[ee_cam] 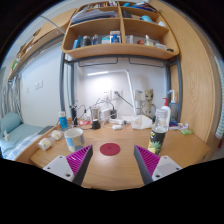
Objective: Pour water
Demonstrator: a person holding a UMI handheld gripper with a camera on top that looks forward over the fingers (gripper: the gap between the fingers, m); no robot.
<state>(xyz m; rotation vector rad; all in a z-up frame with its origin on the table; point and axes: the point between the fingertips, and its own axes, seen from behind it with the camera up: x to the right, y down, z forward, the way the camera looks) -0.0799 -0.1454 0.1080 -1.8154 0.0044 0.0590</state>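
My gripper (111, 165) hangs open above a wooden desk (112, 172), and nothing sits between its magenta pads (80, 160). Just ahead of the fingers lies a round dark-red coaster (110, 149). To the left of the left finger stands a cup (74, 139) with a patterned side. Beyond the right finger stands a dark bottle (156, 139) with a green label.
The back of the desk is crowded with small items, among them a spray bottle (163, 114), a blue can (62, 122) and white boxes (103, 115). A wooden shelf unit (120, 40) full of objects hangs above. A bed (12, 128) lies at the left.
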